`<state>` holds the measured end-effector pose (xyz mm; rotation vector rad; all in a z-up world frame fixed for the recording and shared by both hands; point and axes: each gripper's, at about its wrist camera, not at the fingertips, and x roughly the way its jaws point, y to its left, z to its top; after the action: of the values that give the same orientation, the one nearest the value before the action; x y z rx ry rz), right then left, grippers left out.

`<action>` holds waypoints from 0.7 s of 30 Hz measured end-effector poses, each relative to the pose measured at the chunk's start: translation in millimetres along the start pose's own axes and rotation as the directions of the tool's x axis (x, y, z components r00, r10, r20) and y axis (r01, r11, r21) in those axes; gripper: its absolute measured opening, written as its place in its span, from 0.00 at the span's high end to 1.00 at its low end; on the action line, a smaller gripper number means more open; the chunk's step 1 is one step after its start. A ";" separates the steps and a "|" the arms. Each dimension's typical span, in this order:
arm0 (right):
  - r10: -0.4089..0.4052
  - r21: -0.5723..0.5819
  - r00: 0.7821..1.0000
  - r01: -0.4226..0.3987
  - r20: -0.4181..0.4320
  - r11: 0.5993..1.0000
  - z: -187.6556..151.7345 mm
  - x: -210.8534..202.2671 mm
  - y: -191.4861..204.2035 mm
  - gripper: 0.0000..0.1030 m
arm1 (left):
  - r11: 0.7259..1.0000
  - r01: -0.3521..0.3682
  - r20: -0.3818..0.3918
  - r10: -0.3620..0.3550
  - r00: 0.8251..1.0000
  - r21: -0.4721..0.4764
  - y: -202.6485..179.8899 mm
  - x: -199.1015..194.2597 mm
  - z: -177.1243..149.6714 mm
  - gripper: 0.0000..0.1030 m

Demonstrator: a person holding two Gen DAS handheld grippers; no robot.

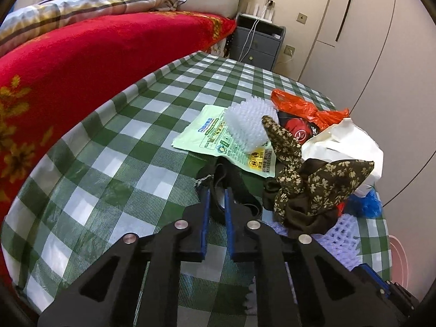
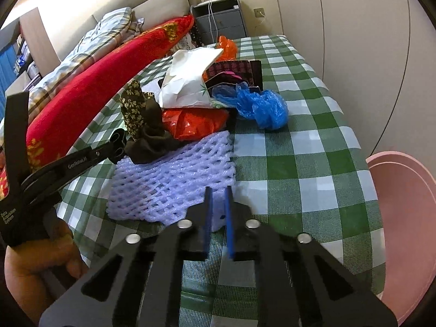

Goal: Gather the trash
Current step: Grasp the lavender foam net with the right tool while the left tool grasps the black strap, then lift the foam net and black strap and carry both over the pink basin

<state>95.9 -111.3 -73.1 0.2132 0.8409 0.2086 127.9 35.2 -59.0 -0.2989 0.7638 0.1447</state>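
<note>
Left gripper [image 1: 217,190]: jaws pinch black strap [image 1: 234,182] to lift | Right gripper [image 2: 218,190]: jaws nip purple foam net [image 2: 174,174] | pink bin [image 2: 403,218] at 3 o'clock, ready for trash

The left gripper [image 1: 217,190] points forward and downward, its two blue-padded fingers [image 1: 205,204] drawn close together with a dark strap pinched between them. Its black linkage arms spread wide toward the near edge of the left wrist view. In the right wrist view the same gripper reaches in from the near left, and a bare hand [image 2: 35,267] wraps its handle at the near left corner. The right gripper [image 2: 219,190] also tilts downward, its blue fingers [image 2: 208,212] nearly closed, nipping the near edge of a lilac foam net.
</note>
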 end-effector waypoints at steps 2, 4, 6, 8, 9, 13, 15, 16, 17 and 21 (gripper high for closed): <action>0.006 -0.007 1.000 -0.006 0.012 1.000 1.1 -3.7 1.8 0.95 | 1.000 0.006 -0.003 -0.006 1.000 -0.011 2.2 0.0 0.4 0.94; 0.009 -0.022 0.999 -0.008 0.031 1.000 3.0 -8.6 4.9 0.96 | 1.000 0.016 -0.001 -0.016 1.000 -0.015 2.6 -1.1 1.3 0.96; 0.017 -0.037 0.998 -0.015 0.056 0.999 5.6 -15.3 8.0 0.96 | 1.000 0.023 0.006 -0.023 1.000 -0.012 1.8 -4.1 1.2 0.96; 0.017 -0.046 0.997 -0.014 0.081 0.999 8.3 -22.5 9.7 0.96 | 0.999 0.030 0.013 -0.030 0.999 -0.012 1.5 -7.1 2.0 0.96; 0.017 -0.048 0.996 -0.013 0.093 0.999 9.8 -26.3 10.2 0.96 | 0.999 0.034 0.018 -0.034 0.999 -0.016 1.7 -9.3 2.8 0.96; 0.013 -0.061 0.990 -0.004 0.138 0.998 14.4 -41.3 12.8 0.96 | 0.999 0.048 0.038 -0.048 0.998 -0.020 1.2 -17.5 4.5 0.96; 0.008 -0.075 0.986 0.004 0.165 0.997 16.1 -51.2 15.6 0.97 | 0.998 0.057 0.046 -0.056 0.997 -0.016 0.4 -22.0 4.7 0.96; 0.006 -0.082 0.984 0.008 0.177 0.997 16.7 -55.5 17.0 0.97 | 0.998 0.061 0.051 -0.060 0.997 -0.013 -0.6 -24.5 4.4 0.96; 0.001 -0.093 0.981 0.017 0.192 0.996 18.1 -61.2 19.1 0.97 | 0.998 0.064 0.057 -0.063 0.996 -0.007 -2.0 -27.3 4.2 0.96; -0.025 -0.120 0.971 0.055 0.239 0.991 19.8 -80.3 20.6 0.97 | 0.996 0.086 0.076 -0.087 0.993 0.009 -5.1 -38.9 2.6 0.96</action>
<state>56.7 -115.0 2.5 0.0999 0.5919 0.1931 103.0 30.3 -29.0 -0.3185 0.6744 0.0717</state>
